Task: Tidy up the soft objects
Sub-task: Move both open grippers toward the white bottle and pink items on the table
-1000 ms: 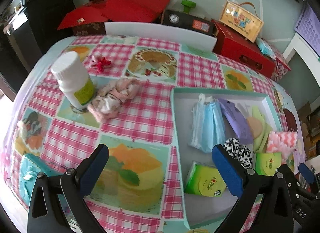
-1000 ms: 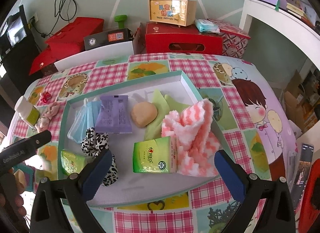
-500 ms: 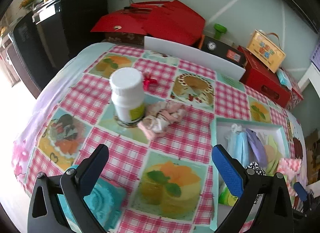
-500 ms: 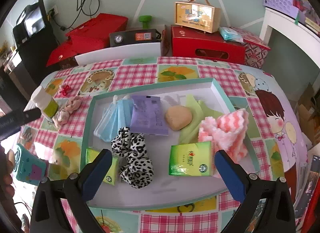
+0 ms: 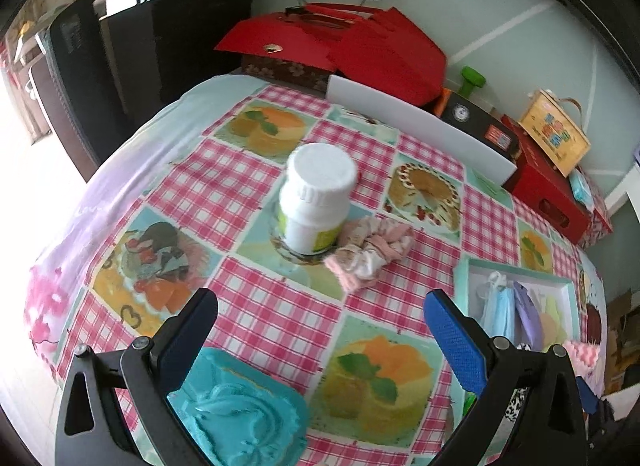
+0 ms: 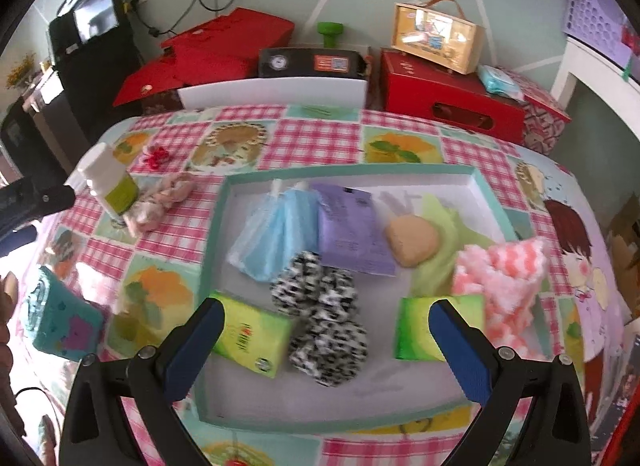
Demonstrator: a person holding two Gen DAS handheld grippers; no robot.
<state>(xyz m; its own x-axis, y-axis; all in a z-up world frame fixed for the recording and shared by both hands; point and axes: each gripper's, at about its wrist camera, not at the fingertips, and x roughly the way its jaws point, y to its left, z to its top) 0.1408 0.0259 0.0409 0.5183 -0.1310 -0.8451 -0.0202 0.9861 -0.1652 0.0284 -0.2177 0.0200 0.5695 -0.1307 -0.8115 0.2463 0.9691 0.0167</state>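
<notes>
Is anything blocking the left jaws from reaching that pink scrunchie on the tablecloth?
Nothing lies between the open left gripper and the pink scrunchie; only bare tablecloth. The white bottle stands against the scrunchie's far left side, not in the path.

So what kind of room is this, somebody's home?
Probably a home: a table with a checked picture tablecloth, red gift boxes stacked by the wall, and a tray of soft household odds and ends.
</notes>
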